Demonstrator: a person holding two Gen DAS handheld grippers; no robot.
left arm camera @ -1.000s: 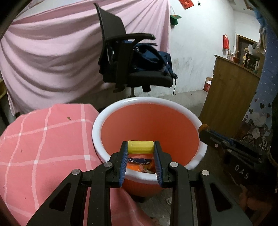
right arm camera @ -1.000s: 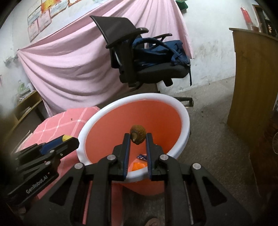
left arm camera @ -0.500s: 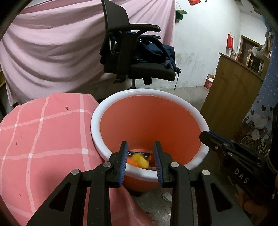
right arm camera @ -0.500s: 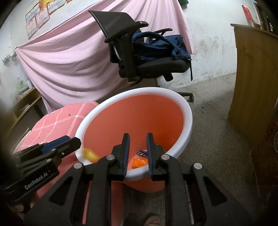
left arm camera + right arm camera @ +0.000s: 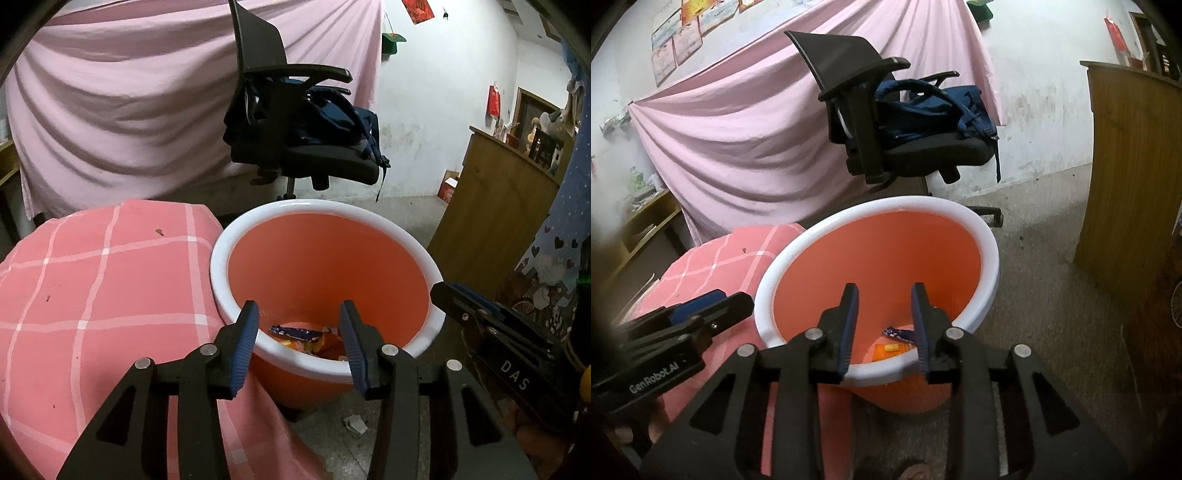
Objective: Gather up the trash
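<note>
Trash [image 5: 295, 334] lies at the bottom of the orange bin [image 5: 325, 258], which stands beside a pink checked cloth [image 5: 103, 295]; the drop-off step looks finished. The left gripper [image 5: 299, 332] and right gripper [image 5: 884, 321] hover over the rim, jaws apart and empty, having just been opening. A second ago the left clamped a yellow piece and the right a brown lump; next they likely must find more litter, such as the floor scrap [image 5: 354, 424].

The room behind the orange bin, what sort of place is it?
Probably a lived-in home or small workroom: an office chair holding a blue backpack, a pink sheet draped over the wall, and a wooden counter.
</note>
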